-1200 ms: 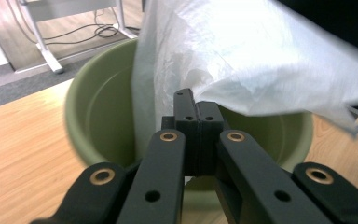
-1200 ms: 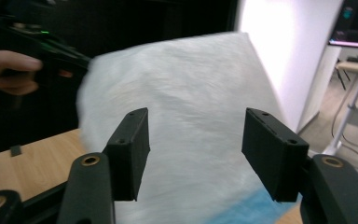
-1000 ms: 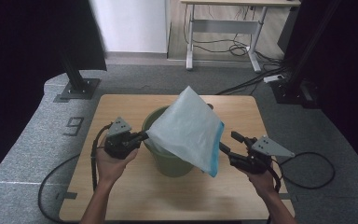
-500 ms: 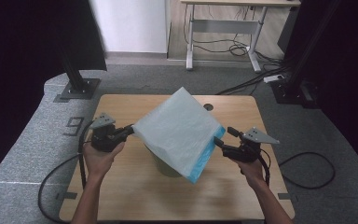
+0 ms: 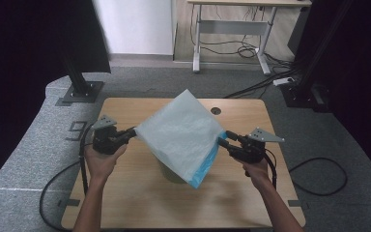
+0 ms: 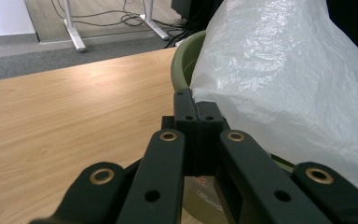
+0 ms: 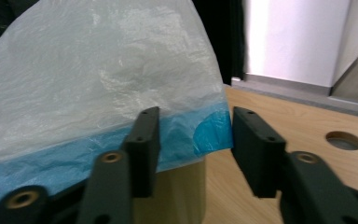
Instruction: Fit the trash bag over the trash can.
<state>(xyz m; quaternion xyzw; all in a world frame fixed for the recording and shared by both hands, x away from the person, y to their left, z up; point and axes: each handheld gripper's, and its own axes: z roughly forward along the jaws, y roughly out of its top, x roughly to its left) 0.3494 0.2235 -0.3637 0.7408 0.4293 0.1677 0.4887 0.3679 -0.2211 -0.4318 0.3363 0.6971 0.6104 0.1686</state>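
The left gripper [image 6: 196,109] pinches the bag [image 5: 181,135]; the right gripper [image 7: 193,140], just closing, seems not yet gripping the blue edge between its fingers.

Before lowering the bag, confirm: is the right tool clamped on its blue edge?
No. The right tool stands open, the bag and its blue edge loose between the pads.

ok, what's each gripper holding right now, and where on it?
The left gripper is shut on the plastic bag, pinching its left edge beside the green bin. The right gripper has open fingers straddling the bag's blue corner, not gripping it.
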